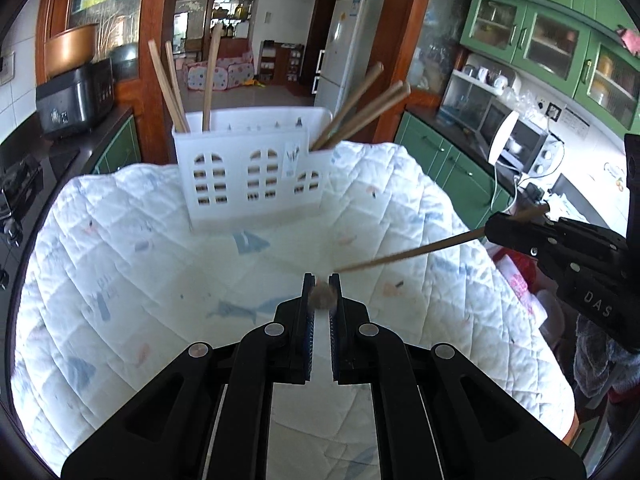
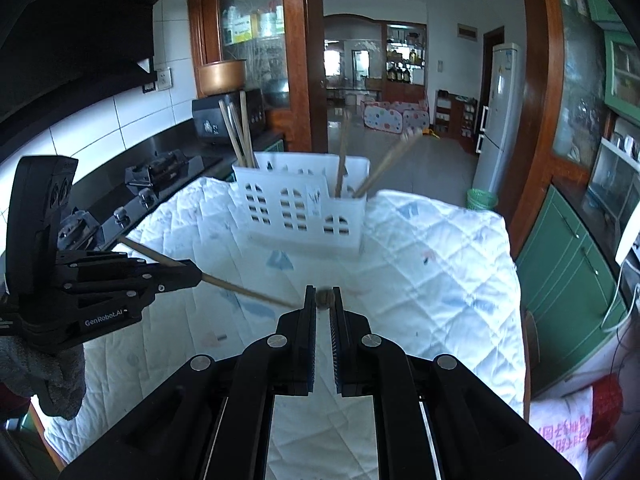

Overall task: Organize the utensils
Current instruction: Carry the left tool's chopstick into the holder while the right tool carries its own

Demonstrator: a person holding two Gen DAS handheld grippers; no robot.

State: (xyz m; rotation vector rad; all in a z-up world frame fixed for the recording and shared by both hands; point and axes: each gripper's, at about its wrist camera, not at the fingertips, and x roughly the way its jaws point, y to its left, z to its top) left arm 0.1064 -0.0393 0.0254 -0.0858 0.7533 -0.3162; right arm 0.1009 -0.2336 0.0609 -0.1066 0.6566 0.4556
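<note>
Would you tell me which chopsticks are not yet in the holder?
The two held by the left gripper and right gripper; the rest stand in the white holder.

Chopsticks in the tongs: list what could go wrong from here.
1. The left tongs and right tongs each pinch a chopstick only at its very end, so it could swivel or slip.
2. The white holder already has leaning chopsticks; a new one could knock them.
</note>
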